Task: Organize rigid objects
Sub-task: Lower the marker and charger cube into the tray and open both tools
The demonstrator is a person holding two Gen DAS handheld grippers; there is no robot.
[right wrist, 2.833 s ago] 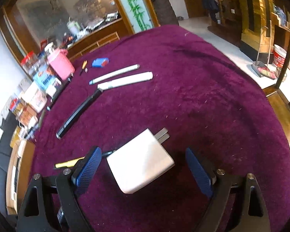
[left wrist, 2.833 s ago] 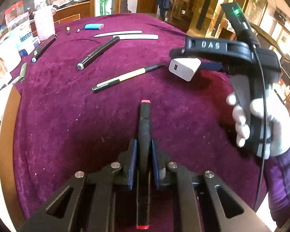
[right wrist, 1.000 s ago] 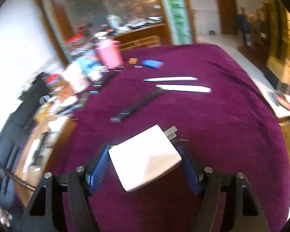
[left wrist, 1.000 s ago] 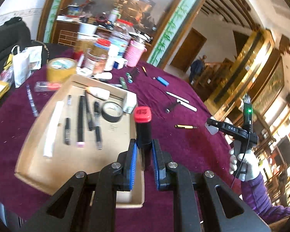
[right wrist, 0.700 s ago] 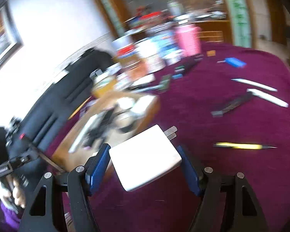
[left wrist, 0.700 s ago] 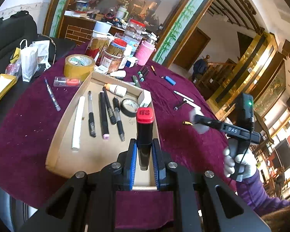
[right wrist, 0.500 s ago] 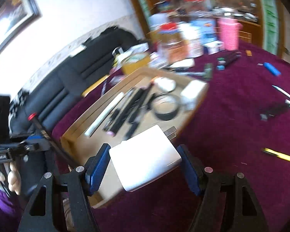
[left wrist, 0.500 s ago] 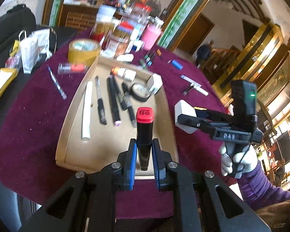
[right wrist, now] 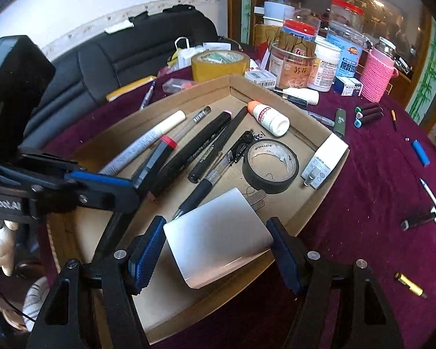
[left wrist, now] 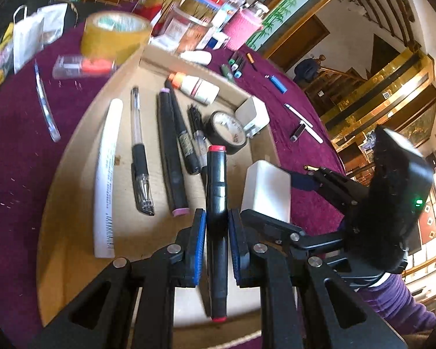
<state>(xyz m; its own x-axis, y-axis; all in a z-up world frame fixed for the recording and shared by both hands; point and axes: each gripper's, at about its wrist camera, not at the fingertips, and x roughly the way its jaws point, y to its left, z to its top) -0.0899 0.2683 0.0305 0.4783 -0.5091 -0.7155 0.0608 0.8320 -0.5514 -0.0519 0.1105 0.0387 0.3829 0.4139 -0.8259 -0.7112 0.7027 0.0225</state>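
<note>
My left gripper point(left wrist: 216, 218) is shut on a black marker with red ends point(left wrist: 216, 180), held low over the cardboard tray point(left wrist: 72, 232). My right gripper point(right wrist: 215, 226) is shut on a white plug charger point(right wrist: 215, 250), its prongs pointing forward, just above the tray's near right part point(right wrist: 148, 305). The two grippers hang side by side, with the charger point(left wrist: 266, 192) right of the marker. In the tray lie several pens and markers, a glue bottle point(right wrist: 269, 117), a black tape roll point(right wrist: 270, 165) and a second white charger point(right wrist: 325, 160).
Behind the tray stand a yellow tape roll point(right wrist: 218, 62), jars point(right wrist: 293, 67) and a pink cup point(right wrist: 378, 72). On the purple cloth to the right lie a blue lighter point(right wrist: 420, 152), a black and a white pen point(right wrist: 421, 221) and a yellow pen point(right wrist: 409, 286).
Both grippers have come in over the tray and sunk towards it. The right one swung across from the open cloth with the charger. Both grips are unchanged.
</note>
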